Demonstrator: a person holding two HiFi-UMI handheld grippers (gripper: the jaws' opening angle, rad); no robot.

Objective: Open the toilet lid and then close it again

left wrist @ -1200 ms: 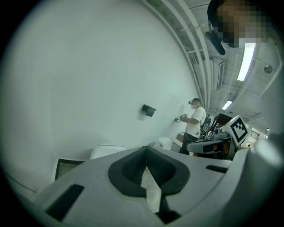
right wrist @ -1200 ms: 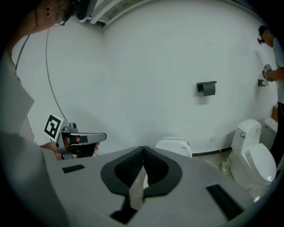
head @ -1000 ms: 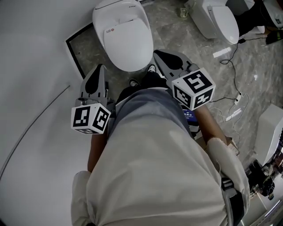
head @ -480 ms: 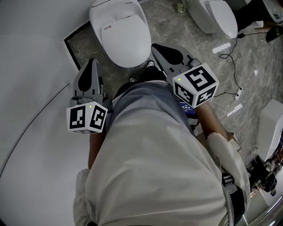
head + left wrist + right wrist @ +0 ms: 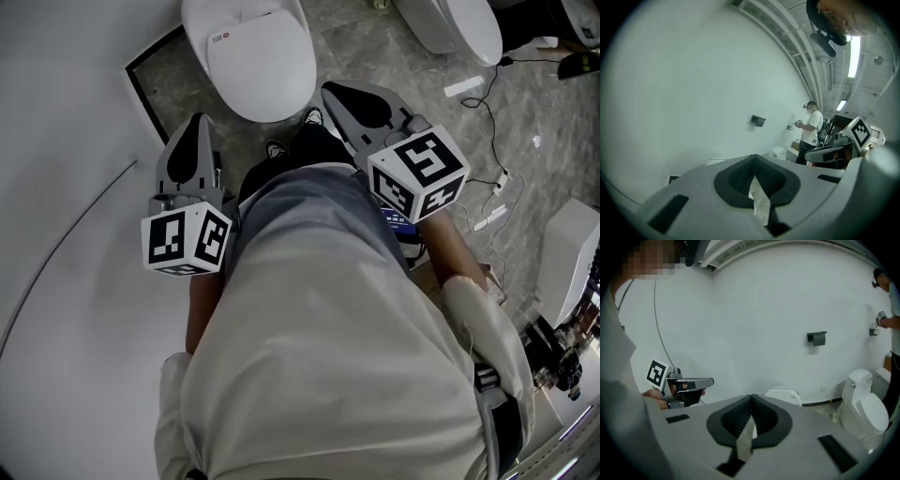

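Observation:
The white toilet (image 5: pixel 248 56) stands at the top of the head view with its lid down; it also peeks over my jaws as the toilet (image 5: pixel 783 394) in the right gripper view. My left gripper (image 5: pixel 200 119) is held short of the bowl, down to its left, shut and empty. My right gripper (image 5: pixel 330 90) hovers just right of the bowl's front rim, also shut on nothing. Neither touches the toilet. From its own camera the left gripper (image 5: pixel 755 156) has its pads meeting; so has the right gripper (image 5: pixel 751 396).
A second toilet (image 5: pixel 450 23) stands at the upper right, with cables (image 5: pixel 487 122) trailing over the marble floor. A white curved wall (image 5: pixel 66 141) closes the left side. A paper holder (image 5: pixel 816 338) hangs on the wall. Another person (image 5: pixel 811 131) stands far off.
In the head view the toilet has slid toward the top edge as the view shifted. The right gripper has crept slightly upward. Both grippers stay shut.

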